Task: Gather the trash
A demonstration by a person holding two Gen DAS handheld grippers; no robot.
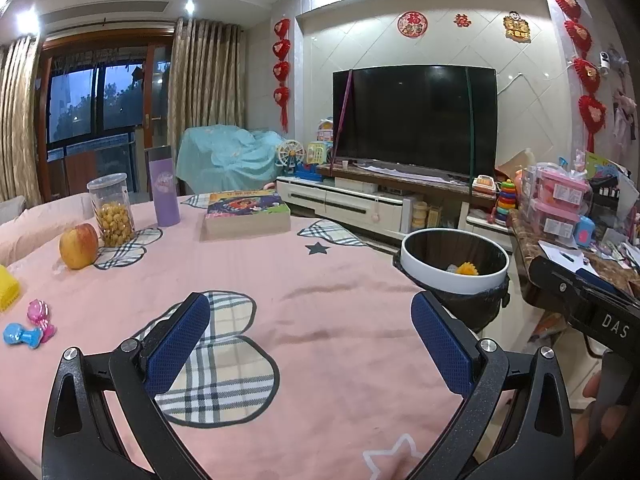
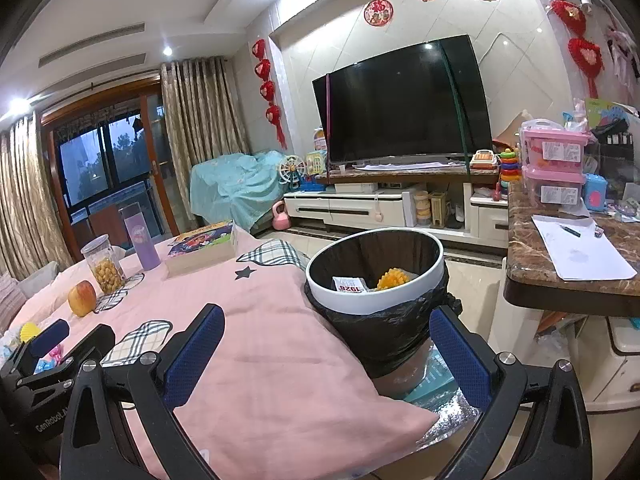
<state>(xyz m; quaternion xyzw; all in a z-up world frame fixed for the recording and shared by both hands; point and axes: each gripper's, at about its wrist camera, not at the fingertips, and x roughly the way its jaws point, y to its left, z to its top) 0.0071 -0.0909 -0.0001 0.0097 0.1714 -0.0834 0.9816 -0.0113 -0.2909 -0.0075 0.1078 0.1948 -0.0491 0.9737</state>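
the trash bin [image 2: 376, 280], white-rimmed and lined with a black bag, stands just off the table's edge, at about 12 o'clock in the right wrist view and about 2 o'clock in the left wrist view [image 1: 456, 264]. inside it lie a white packet with red print [image 2: 350, 284] and a yellow spiky piece [image 2: 394, 278], side by side near the far wall.

the right gripper [image 2: 328, 356] hangs in front of the bin with its blue-padded fingers spread wide and nothing between them; its right finger sits beside the bag. the left gripper [image 1: 312, 344] hovers over the pink tablecloth [image 1: 320, 280], fingers likewise wide apart and empty.

on the table at 9 to 10 o'clock in the left wrist view are an apple [image 1: 79, 246], a clear jar of yellow snacks [image 1: 112, 210], a purple bottle [image 1: 164, 192] and a boxed book [image 1: 246, 214]. at 8 o'clock lie small pink and blue plastic toys [image 1: 30, 326] and a yellow piece [image 1: 8, 288] at the frame edge.

beyond the bin, a dark tv [image 1: 416, 118] sits on a low cabinet.
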